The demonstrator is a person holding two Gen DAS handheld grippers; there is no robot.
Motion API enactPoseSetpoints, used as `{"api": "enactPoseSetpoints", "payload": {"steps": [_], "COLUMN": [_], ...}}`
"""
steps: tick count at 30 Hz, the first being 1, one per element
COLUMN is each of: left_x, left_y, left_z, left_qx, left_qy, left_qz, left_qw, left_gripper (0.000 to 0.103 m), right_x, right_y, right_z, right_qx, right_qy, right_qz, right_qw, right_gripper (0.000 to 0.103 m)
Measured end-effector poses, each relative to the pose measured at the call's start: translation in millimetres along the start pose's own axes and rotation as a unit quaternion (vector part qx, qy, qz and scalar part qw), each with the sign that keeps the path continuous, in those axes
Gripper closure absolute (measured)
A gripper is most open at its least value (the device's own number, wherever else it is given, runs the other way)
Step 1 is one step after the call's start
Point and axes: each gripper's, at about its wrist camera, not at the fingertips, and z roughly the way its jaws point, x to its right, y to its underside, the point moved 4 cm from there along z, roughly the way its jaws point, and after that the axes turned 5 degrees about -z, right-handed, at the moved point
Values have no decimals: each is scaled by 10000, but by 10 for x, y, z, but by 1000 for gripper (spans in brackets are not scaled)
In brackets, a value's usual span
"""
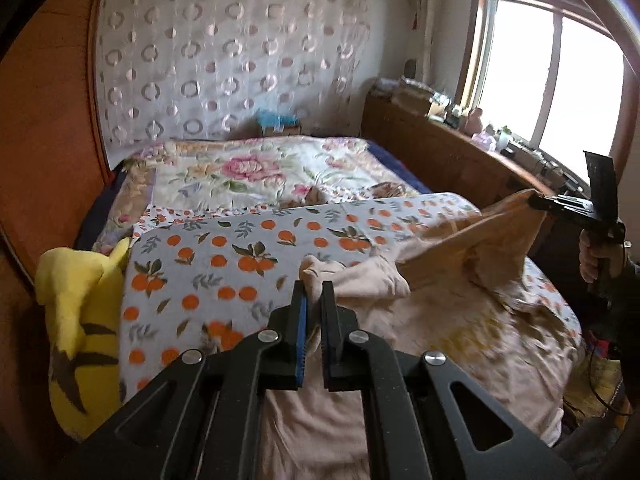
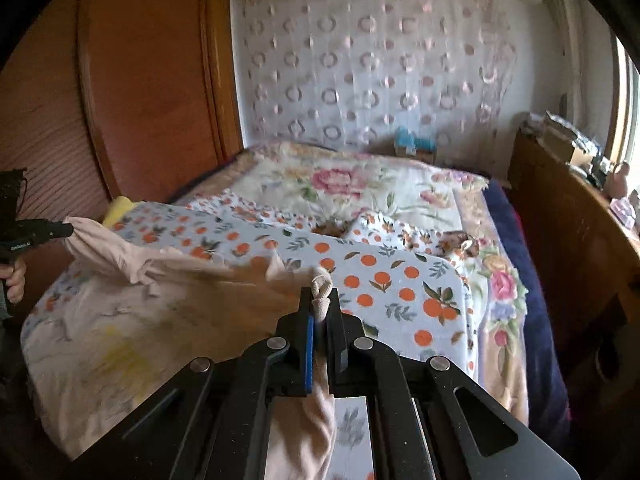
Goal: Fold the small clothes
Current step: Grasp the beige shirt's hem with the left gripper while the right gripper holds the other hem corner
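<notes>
Here, the left gripper [image 1: 316, 294] is pinching between its blue-padded black fingers [image 1: 301, 312] a bunched corner of the pale pink soft cotton garment [image 1: 440, 312], and the right gripper [image 2: 320, 300] is doing the same with another corner of this cloth, which is sticking out as a small knot above its fingertips. Both tongs are therefore clamped on fabric, not standing apart. They are holding two separated corners, probably because the person is wanting to stretch the edge between them so the garment can be spread or laid over itself in a clean fold. In the left wrist view the right gripper is seen far at the right side, lifting its corner up so the fabric is forming a tight ridge in the air. The rest of the garment is lying wrinkled on the white bed cover printed with oranges and green leaves [image 1: 240, 256], near the front edge of the bed; the faint yellow print on it is blurred. Beside the cover, on the left, a yellow plush toy with brown stripes [image 1: 80, 320] is leaning, and behind it a floral quilt with big pink roses [image 1: 248, 172] is covering the far part of the bed.
</notes>
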Motion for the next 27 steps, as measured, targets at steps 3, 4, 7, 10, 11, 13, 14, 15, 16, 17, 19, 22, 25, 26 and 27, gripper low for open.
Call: {"api": "enactPoseSetpoints", "payload": {"steps": [3,4,7,10,11,13,14,15,16,17,19,22,25,26,27], "left_x": [50,40,-3,-32,-62,-109,-109,-117,-107,-85,-33,40,48,54,51], "left_y": [228,286,541,727,796,879,903,924,946,965,983,1007,1029,1038,1048], "left_z": [-328,-393,-647,-808,-874,-944,-967,-995,-1033,-1076,-1187,-1348,-1417,-1438,-1439], "left_qx": [155,186,288,343,375,361,346,348,360,381,441,466,469,463,443], "left_qy": [25,47,47,41,27,-10,-32,-53,-67,-77,-104,-115,-130,-170,-215], "left_qz": [27,2,-237,-383,-445,-560,-594,-624,-631,-597,-533,-472,-458,-439,-442], "left_qw": [9999,9998,9993,9987,9983,9978,9976,9974,9973,9975,9976,9977,9978,9978,9978], "left_gripper": [97,97,97,97,97,97,97,97,97,97,97,97,97,97,97], "right_x": [-89,-116,-178,-208,-204,-224,-246,-244,-246,-267,-297,-346,-436,-459,-466], "right_y": [233,342,635,863,894,946,983,1006,1024,1024,1021,1013,994,1005,1010], "right_z": [-351,-454,-642,-807,-840,-922,-964,-995,-1045,-1097,-1198,-1336,-1450,-1470,-1469], "right_qx": [126,152,130,132,123,92,58,37,36,25,-19,-128,-223,-265,-307], "right_qy": [24,49,-43,-80,-70,-77,-69,-52,-42,-28,41,1,20,19,21], "right_qz": [-39,-27,145,292,320,356,364,361,367,368,288,339,195,153,138], "right_qw": [9999,9999,9998,9995,9994,9993,9993,9993,9993,9993,9996,9993,9996,9995,9994], "right_gripper": [99,99,99,99,99,99,99,99,99,99,99,99,99,99,99]}}
